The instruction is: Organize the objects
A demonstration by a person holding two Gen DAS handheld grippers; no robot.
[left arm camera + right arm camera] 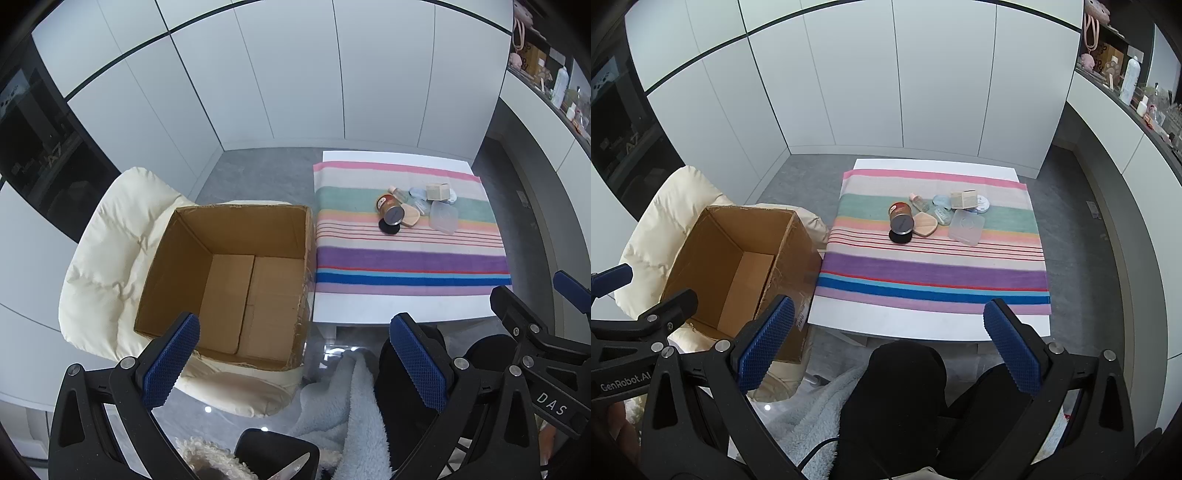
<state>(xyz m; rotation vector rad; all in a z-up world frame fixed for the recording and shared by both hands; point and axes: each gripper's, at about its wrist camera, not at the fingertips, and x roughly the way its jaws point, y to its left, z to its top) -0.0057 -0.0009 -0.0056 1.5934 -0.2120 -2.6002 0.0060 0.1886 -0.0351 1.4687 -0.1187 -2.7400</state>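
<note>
Item: small objects point(934, 218) clustered mid-worktop point(923, 325), ahead of your right gripper point(889, 345), the nearer one. Cardboard box point(221, 280) lies under your left gripper point(295, 362). Both sets of fingers spread wide, holding nothing.

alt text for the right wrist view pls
An open right gripper hangs above a white table with a striped cloth, where a can, a clear lid and other small items lie clustered. An empty cardboard box sits on a cream chair at left.

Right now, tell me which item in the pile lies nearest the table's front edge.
The flat black disc, lying beside the tipped can; everything else sits farther back.
</note>
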